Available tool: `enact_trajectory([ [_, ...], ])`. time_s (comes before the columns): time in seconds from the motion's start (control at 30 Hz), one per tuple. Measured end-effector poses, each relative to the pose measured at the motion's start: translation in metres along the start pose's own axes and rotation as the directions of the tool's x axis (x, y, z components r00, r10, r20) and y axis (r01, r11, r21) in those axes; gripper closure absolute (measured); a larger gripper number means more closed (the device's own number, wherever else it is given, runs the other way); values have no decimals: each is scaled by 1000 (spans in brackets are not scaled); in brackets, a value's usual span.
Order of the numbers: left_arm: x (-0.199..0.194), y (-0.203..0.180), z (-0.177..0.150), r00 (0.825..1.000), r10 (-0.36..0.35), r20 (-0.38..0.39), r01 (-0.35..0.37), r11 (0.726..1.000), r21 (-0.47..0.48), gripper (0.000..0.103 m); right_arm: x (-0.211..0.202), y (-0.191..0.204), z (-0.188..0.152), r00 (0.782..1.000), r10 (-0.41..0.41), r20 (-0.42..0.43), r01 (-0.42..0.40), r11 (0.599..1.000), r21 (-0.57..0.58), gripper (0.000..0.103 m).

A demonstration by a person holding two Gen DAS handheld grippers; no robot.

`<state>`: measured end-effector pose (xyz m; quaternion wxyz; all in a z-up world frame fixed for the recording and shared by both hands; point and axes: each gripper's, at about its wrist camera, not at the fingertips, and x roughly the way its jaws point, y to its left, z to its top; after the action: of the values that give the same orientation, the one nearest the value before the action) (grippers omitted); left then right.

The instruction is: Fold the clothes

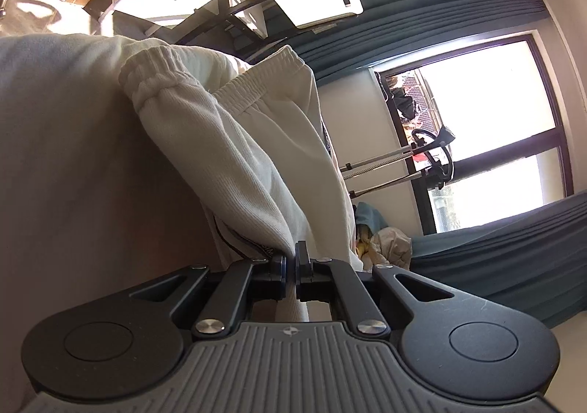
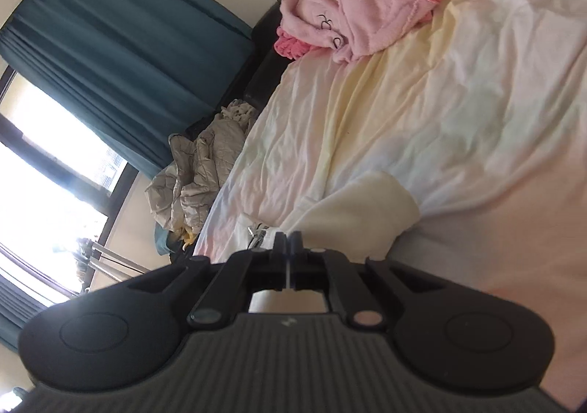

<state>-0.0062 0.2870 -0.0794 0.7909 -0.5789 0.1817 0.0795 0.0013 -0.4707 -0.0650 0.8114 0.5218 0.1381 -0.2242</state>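
Left wrist view: the left tool (image 1: pixel 291 260) is clenched on a fold of the cream sweatpants (image 1: pixel 234 141), the fabric pinched between its jaws and running through them. The garment stretches away from the jaws toward its elastic waistband (image 1: pixel 154 72), which sits at the far end, so its long axis lies along the line the tool points, waistband away. Its left side lies against a pale surface that may be the bed, though I cannot tell. The pinch holds only a narrow gather of cloth; a sharp tug could pull it free, and the loose layers beside it could sag and spoil the fold line.

Right wrist view: the right tool (image 2: pixel 288 242) is clenched too, with a thin edge of cream fabric (image 2: pixel 352 207) between its jaws. That fabric lies on the bed sheet (image 2: pixel 458 112) just ahead, near the sheet's lower edge, its rounded end pointing up and right across the bed. The bite looks very shallow, so it could slip out. A metal-tipped drawstring (image 2: pixel 256 229) beside the jaws could snag. The pink garment (image 2: pixel 352 6) lies well apart at the far end.
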Motion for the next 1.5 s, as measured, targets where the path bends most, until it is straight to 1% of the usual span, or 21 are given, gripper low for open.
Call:
enact_trajectory([
  [0.13,-11,9,3,1000,5,4,-4,998,-55,98,-5,-48,-6,991,0,-137,31,973,229,100],
  [0.23,-10,11,4,1000,28,-8,-28,997,-66,98,5,-69,-10,976,-32,-214,101,943,316,94],
  [0.27,-9,12,5,999,38,-12,-39,997,-74,96,9,-71,-11,974,-23,-226,99,939,330,89],
  [0.37,-7,17,7,999,32,-18,-33,993,-116,94,18,-68,-13,975,-12,-221,87,940,331,45],
  [0.4,-6,21,9,999,26,-21,-29,990,-141,91,21,-66,-14,977,-13,-215,83,943,323,43],
  [0.43,-4,25,10,999,28,-29,-32,985,-170,77,23,-64,-15,977,-20,-212,85,949,304,43],
  [0.47,-3,29,11,999,29,-37,-36,980,-198,53,26,-62,-16,978,-27,-208,87,954,288,42],
  [0.53,2,38,14,998,33,-50,-43,972,-232,39,33,-61,-17,980,-42,-197,97,956,277,42],
  [0.7,18,35,15,996,50,-74,-64,978,-197,39,36,-62,-17,982,-130,-137,164,947,276,43],
  [0.83,27,41,12,996,70,-50,-80,966,-246,38,16,-59,-15,976,-199,-88,214,951,225,43],
  [0.9,31,49,12,996,81,-47,-92,949,-303,40,8,-53,-14,948,-315,-35,317,940,126,24],
  [0.93,33,52,12,996,82,-42,-92,941,-325,40,9,-55,-13,940,-342,-21,342,933,110,22],
  [0.97,34,55,13,996,85,-32,-91,936,-340,40,10,-57,-13,935,-353,-19,353,930,102,23],
  [1.03,36,54,17,995,96,-16,-96,940,-327,41,26,-63,-16,949,-300,-94,310,943,119,22],
  [1.1,40,50,24,995,103,2,-98,953,-288,44,39,-58,-19,948,-300,-103,310,946,94,16],
  [1.17,45,47,32,994,109,10,-103,963,-248,53,48,-54,-19,949,-304,-82,310,948,69,17],
  [1.2,48,46,36,994,110,13,-104,969,-224,58,51,-54,-18,949,-306,-73,311,949,59,25],
  [1.23,50,43,38,994,106,14,-102,975,-198,73,55,-54,-16,948,-312,-64,315,948,51,37],
  [1.27,51,39,41,994,105,16,-101,980,-169,86,57,-56,-13,946,-320,-59,323,945,55,67],
  [1.37,45,8,47,992,121,44,-121,993,-6,93,58,-66,-8,968,-242,-72,250,957,144,95],
  [1.5,18,-30,60,999,14,51,-18,997,81,94,36,-38,4,997,-52,49,49,997,66,97],
])
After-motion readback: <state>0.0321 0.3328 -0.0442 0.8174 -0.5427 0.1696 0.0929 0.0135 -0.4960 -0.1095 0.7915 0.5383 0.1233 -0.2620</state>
